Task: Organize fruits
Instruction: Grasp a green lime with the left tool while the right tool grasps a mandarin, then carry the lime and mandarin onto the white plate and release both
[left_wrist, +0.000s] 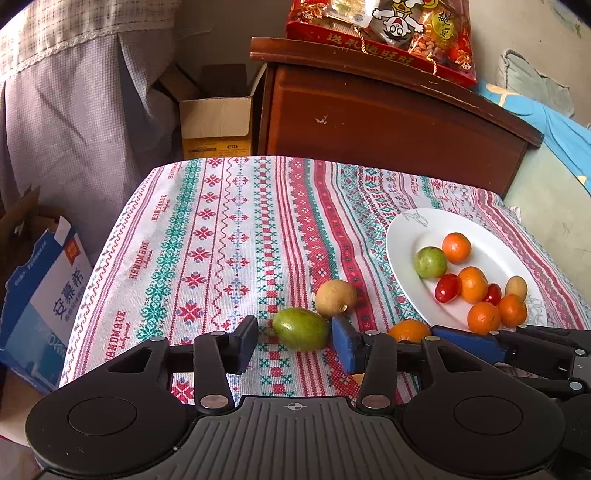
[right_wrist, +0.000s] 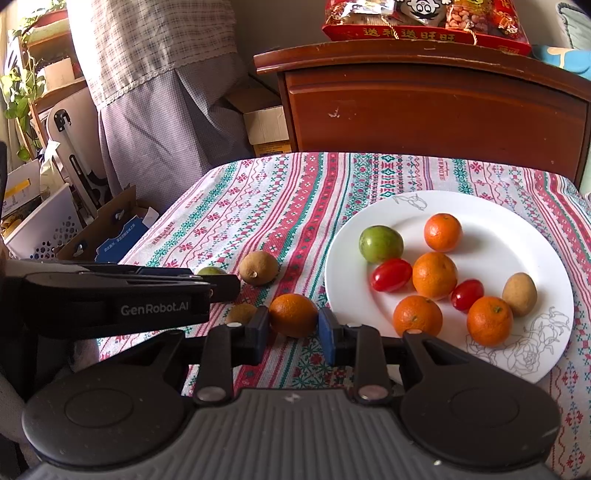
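Note:
A white plate (right_wrist: 517, 229) on the patterned tablecloth holds several oranges, two red tomatoes, a green fruit and a brown fruit; it also shows in the left wrist view (left_wrist: 410, 236). My left gripper (left_wrist: 295, 341) is open with a green fruit (left_wrist: 301, 328) between its fingers, apart from both pads. A brown fruit (left_wrist: 335, 298) lies just beyond it. My right gripper (right_wrist: 293, 330) has its pads on both sides of an orange (right_wrist: 293, 314) on the cloth. Another brown fruit (right_wrist: 258, 267) and a smaller one (right_wrist: 241, 314) lie to its left.
A dark wooden cabinet (right_wrist: 436, 110) with a red snack package (right_wrist: 424, 22) on top stands behind the table. Cardboard boxes (left_wrist: 218, 122) and a blue carton (left_wrist: 44, 306) sit on the floor to the left. The left gripper's body (right_wrist: 122, 295) crosses the right wrist view.

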